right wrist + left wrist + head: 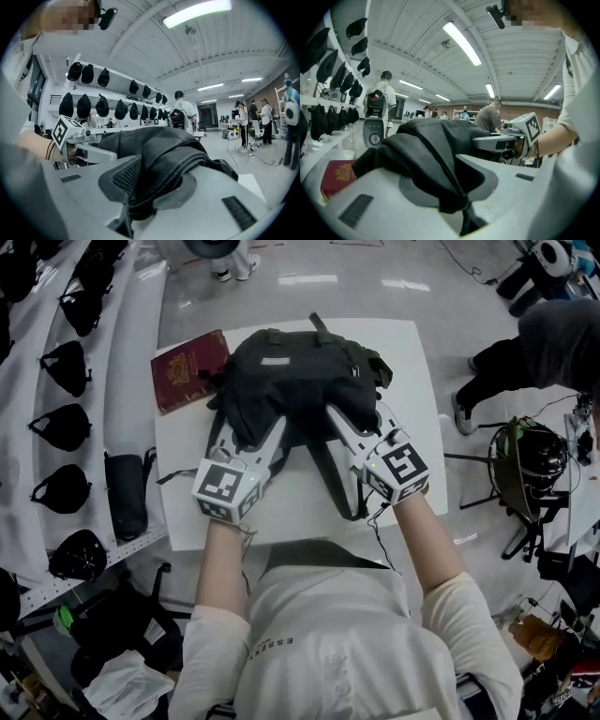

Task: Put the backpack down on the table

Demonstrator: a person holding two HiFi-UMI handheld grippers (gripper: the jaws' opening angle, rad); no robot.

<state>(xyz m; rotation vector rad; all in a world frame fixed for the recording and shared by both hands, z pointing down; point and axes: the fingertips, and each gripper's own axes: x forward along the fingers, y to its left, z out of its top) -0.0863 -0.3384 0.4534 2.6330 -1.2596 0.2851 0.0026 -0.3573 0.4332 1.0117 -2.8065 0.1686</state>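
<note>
Backpack: black backpack sits over the middle of the white table, held from the near side. I cannot tell whether its base already rests on the top.
Neighbour: red booklet lies on the table just beside the backpack's left side and seems to touch its edge.
Left gripper: left gripper has its jaws clamped on a fold of smooth black fabric, which bunches up between the pads in the left gripper view.
Right gripper: right gripper has its jaws closed on a padded mesh strap, which fills the gap between the jaws.
Stiffness: soft – the cloth creases and sags around both grips, and the body will likely slump once let go.
Weight: looks moderate, judged from the rounded, filled shape; this is not certain.
Slip: the left fold looks slick and may creep; the mesh strap should hold better.
Hold points: a thick strap or seam, one on each side – not loose shell cloth.
Fragility: low, so a gentle set-down is enough.
</note>
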